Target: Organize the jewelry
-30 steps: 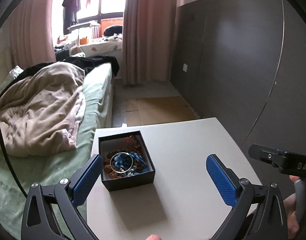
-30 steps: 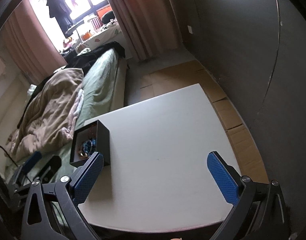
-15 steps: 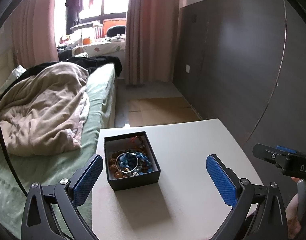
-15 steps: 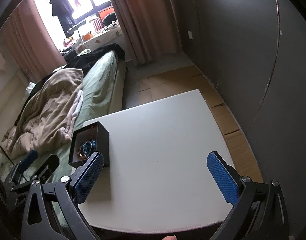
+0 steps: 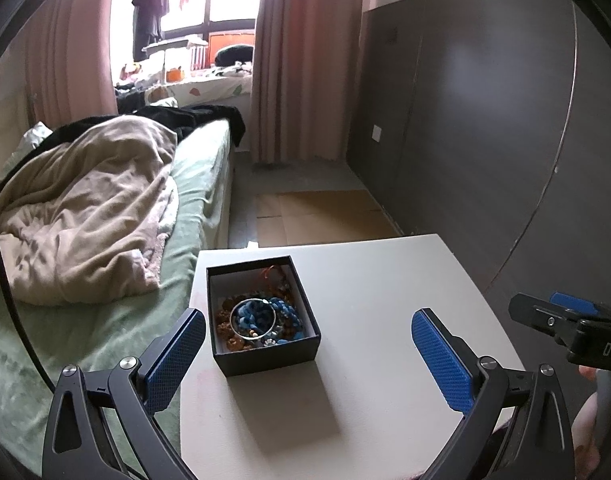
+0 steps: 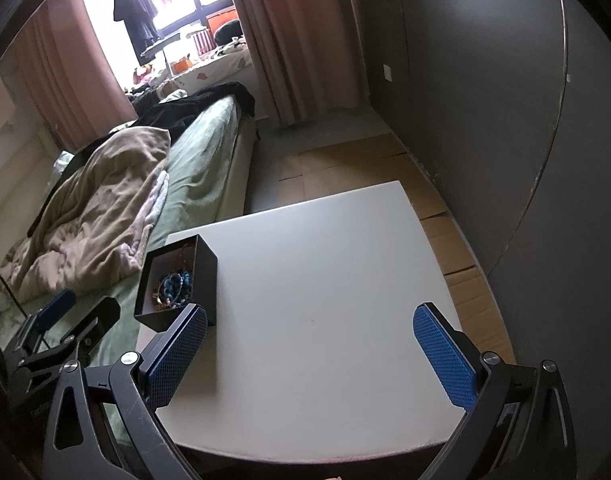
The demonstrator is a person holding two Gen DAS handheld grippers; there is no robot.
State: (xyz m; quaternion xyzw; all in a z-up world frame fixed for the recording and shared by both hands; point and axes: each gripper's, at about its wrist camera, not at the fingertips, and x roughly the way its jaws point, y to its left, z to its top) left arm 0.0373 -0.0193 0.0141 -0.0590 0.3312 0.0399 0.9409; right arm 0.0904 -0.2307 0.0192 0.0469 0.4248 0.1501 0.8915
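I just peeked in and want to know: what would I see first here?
A black box full of beads, with a silver bangle on top, sits near the table's left edge. Both grippers, left and right, hover open above the table. Behind lies a bed with a rumpled blanket.

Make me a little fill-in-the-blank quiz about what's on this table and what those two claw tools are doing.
1. The jewelry lies in a black ____ on the white table.
2. On top of the blue beads rests a silver ____.
3. The left gripper and the right gripper are both ____.

Missing words: box; bangle; open
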